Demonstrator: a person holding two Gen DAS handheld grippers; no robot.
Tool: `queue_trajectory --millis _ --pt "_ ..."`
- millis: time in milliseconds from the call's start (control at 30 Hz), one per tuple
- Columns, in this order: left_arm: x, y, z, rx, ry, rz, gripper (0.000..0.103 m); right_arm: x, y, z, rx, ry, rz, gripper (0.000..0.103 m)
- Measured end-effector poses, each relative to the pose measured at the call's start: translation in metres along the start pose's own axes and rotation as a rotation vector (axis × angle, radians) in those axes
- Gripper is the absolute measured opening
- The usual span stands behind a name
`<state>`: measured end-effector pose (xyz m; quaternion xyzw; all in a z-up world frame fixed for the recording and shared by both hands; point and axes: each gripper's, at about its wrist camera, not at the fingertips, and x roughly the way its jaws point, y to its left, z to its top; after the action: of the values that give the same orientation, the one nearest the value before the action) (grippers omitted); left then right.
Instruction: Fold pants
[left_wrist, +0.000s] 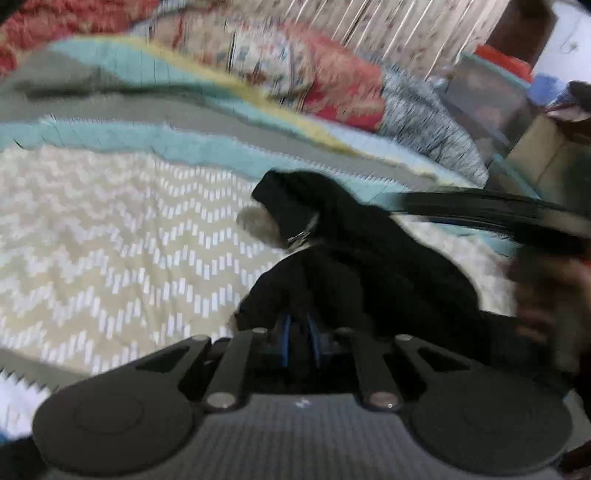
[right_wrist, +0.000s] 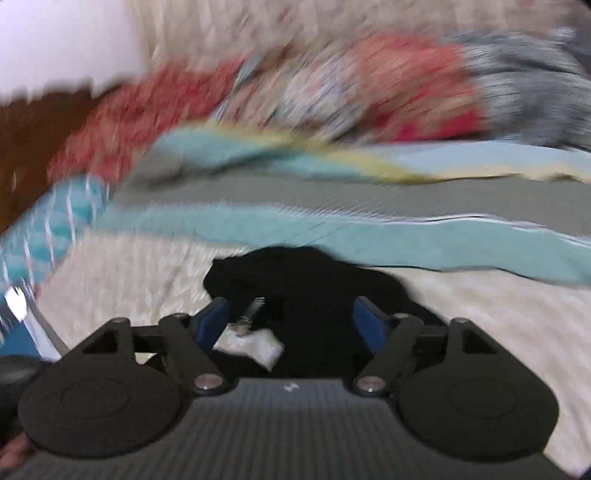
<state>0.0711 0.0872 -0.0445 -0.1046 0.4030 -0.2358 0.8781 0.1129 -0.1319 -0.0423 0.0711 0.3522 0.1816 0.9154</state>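
Left gripper (left_wrist: 298, 328) was clamped on the black pants (left_wrist: 369, 266) bunched on the chevron bedspread (left_wrist: 110, 240); right gripper (right_wrist: 291, 317) gaped over them, gripping nothing; one-sided hold risked dragging the heap askew.

Soft daylight, heavy motion blur esp right view, fisheye-warped edges

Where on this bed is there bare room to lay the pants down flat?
The cream zigzag stretch of the bedspread, left of the black pants and below the teal stripe, lies bare. It is crowded by the red patterned pile along the far edge.
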Motion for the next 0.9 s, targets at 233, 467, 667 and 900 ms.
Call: queue_trajectory --millis 233,467,667,900 --pt "-0.093 0.029 -0.011 -0.150 -0.185 0.000 0.009 0.071 -0.013 0.016 0.065 0.082 -0.171 0.010" --pt "-0.133 0.051 -0.034 -0.202 -0.252 0.014 0.009 -0.162 -0.151 0.004 0.562 -0.457 -0.138 0.010" --pt "-0.131 0.047 -0.070 -0.190 -0.182 0.023 0.010 -0.290 -0.217 -0.114 0.762 -0.507 -0.448 0.011" --pt "-0.144 0.029 -0.084 -0.104 -0.144 0.016 0.034 -0.289 -0.213 -0.216 1.021 -0.355 -0.532 0.016"
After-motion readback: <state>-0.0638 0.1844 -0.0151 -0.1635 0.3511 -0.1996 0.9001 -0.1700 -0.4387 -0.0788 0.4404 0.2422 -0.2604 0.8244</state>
